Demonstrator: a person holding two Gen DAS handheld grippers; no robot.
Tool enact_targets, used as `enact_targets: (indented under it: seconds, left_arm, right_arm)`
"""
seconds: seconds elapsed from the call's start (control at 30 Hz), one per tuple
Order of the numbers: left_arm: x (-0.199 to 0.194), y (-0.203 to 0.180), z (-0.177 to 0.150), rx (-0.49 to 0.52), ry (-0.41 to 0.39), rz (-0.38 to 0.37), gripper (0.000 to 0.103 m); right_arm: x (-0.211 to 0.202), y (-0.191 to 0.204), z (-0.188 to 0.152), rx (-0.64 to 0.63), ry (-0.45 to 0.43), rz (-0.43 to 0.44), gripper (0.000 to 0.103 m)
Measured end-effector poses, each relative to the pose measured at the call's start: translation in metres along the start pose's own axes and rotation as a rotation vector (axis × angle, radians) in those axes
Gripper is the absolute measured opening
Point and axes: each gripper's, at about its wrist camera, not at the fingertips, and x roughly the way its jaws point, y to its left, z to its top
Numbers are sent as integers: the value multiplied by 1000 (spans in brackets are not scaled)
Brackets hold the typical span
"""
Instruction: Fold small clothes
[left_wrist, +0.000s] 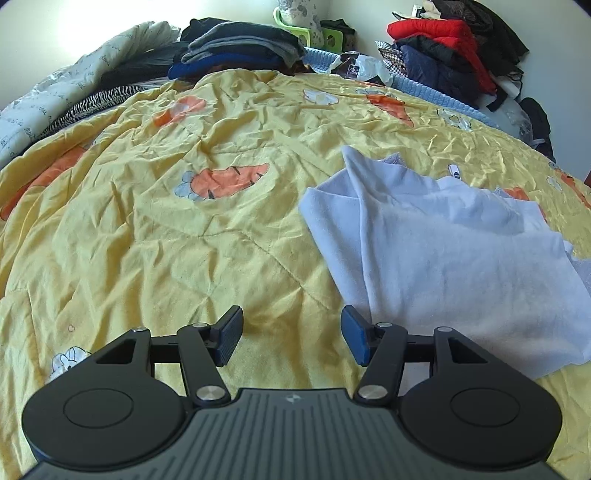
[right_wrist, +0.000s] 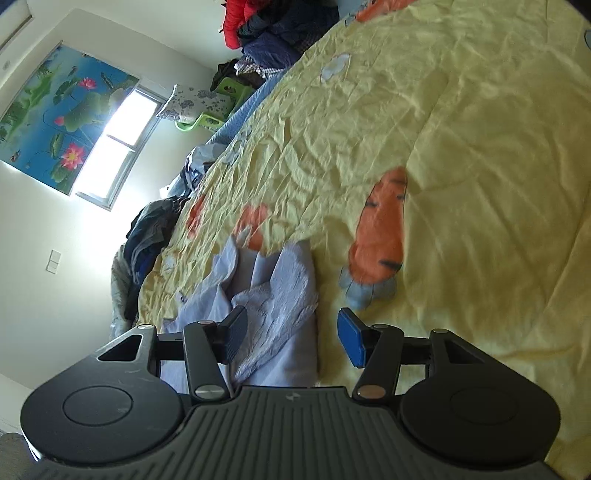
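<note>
Left claw (left_wrist: 291, 334): jaws stand apart at a middling gap, nothing between them; only yellow quilt (left_wrist: 184, 240) shows in the gap. The pale blue garment (left_wrist: 443, 251) lies on the bed at 2 o'clock from this claw, loosely doubled over itself, its near edge just beside the right-hand pad (left_wrist: 354, 338).

Right claw (right_wrist: 291, 338): jaws apart at a similar middling gap, gripping nothing. The same garment (right_wrist: 273, 295) lies rumpled at 11 o'clock, partly within the gap near the left-hand pad (right_wrist: 236, 334); contact cannot be told.

Surroundings: stack of folded dark clothes (left_wrist: 236, 48) at 12 o'clock on the far edge of the bed; red and navy jackets (left_wrist: 443, 48) at 1 o'clock
</note>
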Motion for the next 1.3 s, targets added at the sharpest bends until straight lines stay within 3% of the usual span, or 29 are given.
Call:
enact_targets:
  seconds: [0.2,0.4,0.5,0.63,0.73,0.83,0.93,1.0,1.07,1.3]
  left_arm:
    - [-1,14,3,-116,-12,-36,58]
    - [18,47,20,-409,40,-264,61]
    - [38,54,33,-477,68,-251,60]
    - [49,51,51,-469,73,-256,59]
    - [47,39,61,-398,57,-289,60]
    - [51,29,64,-363,86,-285,60]
    - [60,29,60,-392,126,-310,59]
    - [65,30,57,-413,136,-329,49]
    - [68,30,56,-407,146,-321,25]
    - [74,28,61,-408,161,-337,21]
  right_arm:
    - [10,17,-1,-29,-9,35,55]
    - [18,66,-35,-181,63,128,56]
    - [24,70,-50,-164,100,161,56]
    - [29,69,-67,-149,133,143,56]
    - [30,68,-76,-149,152,141,56]
    - [30,67,-80,-142,157,147,56]
    - [32,68,-82,-138,159,156,56]
    - [33,69,-83,-136,167,168,56]
    - [34,71,-84,-137,177,175,56]
    - [35,72,-84,-131,188,196,56]
